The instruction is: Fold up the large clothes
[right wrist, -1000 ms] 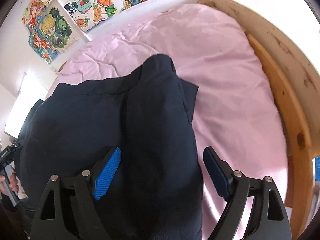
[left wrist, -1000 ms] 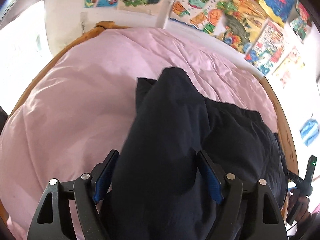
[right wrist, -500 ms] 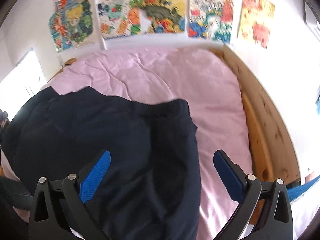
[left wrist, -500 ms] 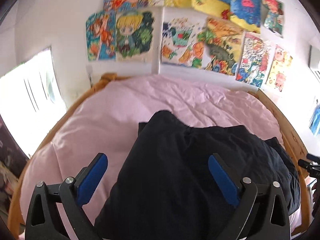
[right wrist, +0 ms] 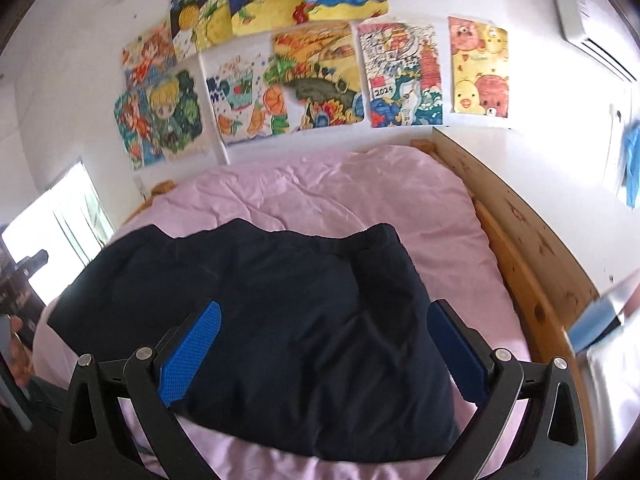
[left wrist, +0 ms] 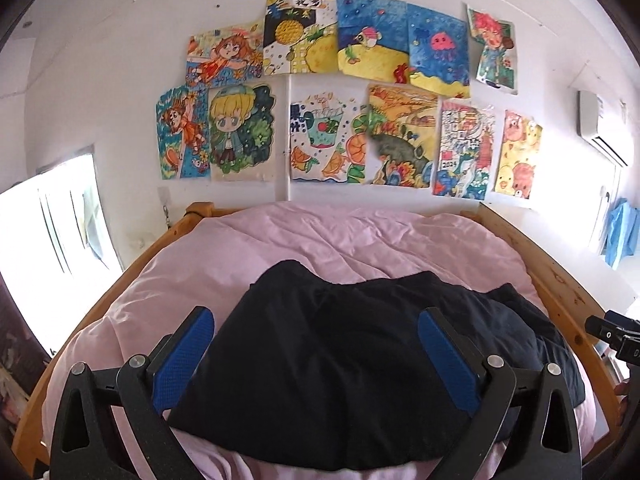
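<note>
A dark navy garment (left wrist: 352, 360) lies folded in a thick bundle on the pink bed cover (left wrist: 360, 236). It also shows in the right wrist view (right wrist: 288, 312). My left gripper (left wrist: 316, 356) is open and empty, held above and back from the garment's near left part. My right gripper (right wrist: 324, 352) is open and empty, held above and back from the garment's near right part. Neither gripper touches the cloth. The right gripper's body shows at the left view's right edge (left wrist: 616, 336).
The bed has a wooden frame (right wrist: 532, 252) on the right and at the head. Colourful drawings (left wrist: 332, 96) cover the wall behind the bed. A bright window (left wrist: 52, 232) is at the left. An air conditioner (left wrist: 604, 128) hangs at the upper right.
Both grippers have drawn back and up from the garment and tilted up toward the wall. Their jaws opened wider and no longer straddle the cloth. The garment lies let go on the bed.
</note>
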The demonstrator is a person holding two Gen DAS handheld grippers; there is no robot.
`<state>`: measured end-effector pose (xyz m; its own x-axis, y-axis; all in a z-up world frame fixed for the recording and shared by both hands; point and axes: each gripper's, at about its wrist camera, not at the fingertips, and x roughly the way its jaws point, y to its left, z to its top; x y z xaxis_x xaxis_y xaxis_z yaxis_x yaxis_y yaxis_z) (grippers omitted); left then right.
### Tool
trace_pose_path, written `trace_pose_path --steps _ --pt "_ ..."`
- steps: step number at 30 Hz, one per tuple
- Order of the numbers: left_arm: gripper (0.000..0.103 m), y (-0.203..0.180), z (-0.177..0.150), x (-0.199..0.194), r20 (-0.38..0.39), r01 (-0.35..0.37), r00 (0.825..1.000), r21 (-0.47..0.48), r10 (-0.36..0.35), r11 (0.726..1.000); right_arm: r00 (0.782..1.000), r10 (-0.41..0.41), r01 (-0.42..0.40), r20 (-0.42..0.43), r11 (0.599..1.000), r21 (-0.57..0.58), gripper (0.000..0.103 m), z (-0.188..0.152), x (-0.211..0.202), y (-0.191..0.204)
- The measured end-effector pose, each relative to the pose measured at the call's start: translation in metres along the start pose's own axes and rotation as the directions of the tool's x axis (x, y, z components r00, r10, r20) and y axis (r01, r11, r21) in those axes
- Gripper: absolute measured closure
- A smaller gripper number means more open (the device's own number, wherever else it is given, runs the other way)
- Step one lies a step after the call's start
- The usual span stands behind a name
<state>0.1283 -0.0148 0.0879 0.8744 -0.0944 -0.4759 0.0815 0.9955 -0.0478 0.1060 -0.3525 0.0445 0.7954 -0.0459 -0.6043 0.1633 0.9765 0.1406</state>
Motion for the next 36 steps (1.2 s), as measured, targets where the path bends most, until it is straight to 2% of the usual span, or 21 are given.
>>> trace_pose_path --steps 9,15,18,23,25,28,32,36 --pt "0.000 0.003 -0.052 -0.036 0.012 0.029 1.000 -0.012 -0.029 1.000 0.996 0.011 -0.011 0.091 1.000 0.000 0.001 -0.057 -0.041 0.032" --pt "0.000 0.004 -0.065 -0.060 0.063 0.031 0.998 -0.021 -0.030 0.999 0.985 -0.018 0.020 0.170 1.000 -0.012 0.001 -0.083 -0.069 0.043" --pt "0.000 0.001 -0.076 -0.071 0.059 0.042 0.997 -0.016 -0.041 0.999 0.979 -0.034 0.041 0.199 0.999 -0.034 0.001 -0.091 -0.081 0.049" --pt "0.000 -0.006 -0.097 -0.081 0.010 0.041 0.999 0.014 -0.041 0.999 0.980 -0.007 0.021 0.200 0.997 -0.070 0.001 -0.102 -0.093 0.065" --pt "0.000 -0.007 -0.103 -0.086 0.008 0.054 0.998 0.014 -0.054 0.998 0.982 0.011 0.004 0.189 0.997 -0.079 0.001 -0.109 -0.095 0.071" --pt "0.000 -0.011 -0.112 -0.093 0.010 0.034 0.999 0.043 -0.035 0.998 0.985 0.025 -0.010 0.171 0.996 -0.093 0.001 -0.119 -0.098 0.077" --pt "0.000 -0.021 -0.123 -0.103 0.020 0.027 0.999 0.093 -0.028 0.995 0.983 0.016 0.003 0.185 0.995 -0.104 0.001 -0.132 -0.108 0.078" --pt "0.000 -0.020 -0.129 -0.105 0.017 0.031 0.999 0.093 -0.033 0.995 0.979 -0.004 0.025 0.203 0.995 -0.100 0.001 -0.143 -0.117 0.074"
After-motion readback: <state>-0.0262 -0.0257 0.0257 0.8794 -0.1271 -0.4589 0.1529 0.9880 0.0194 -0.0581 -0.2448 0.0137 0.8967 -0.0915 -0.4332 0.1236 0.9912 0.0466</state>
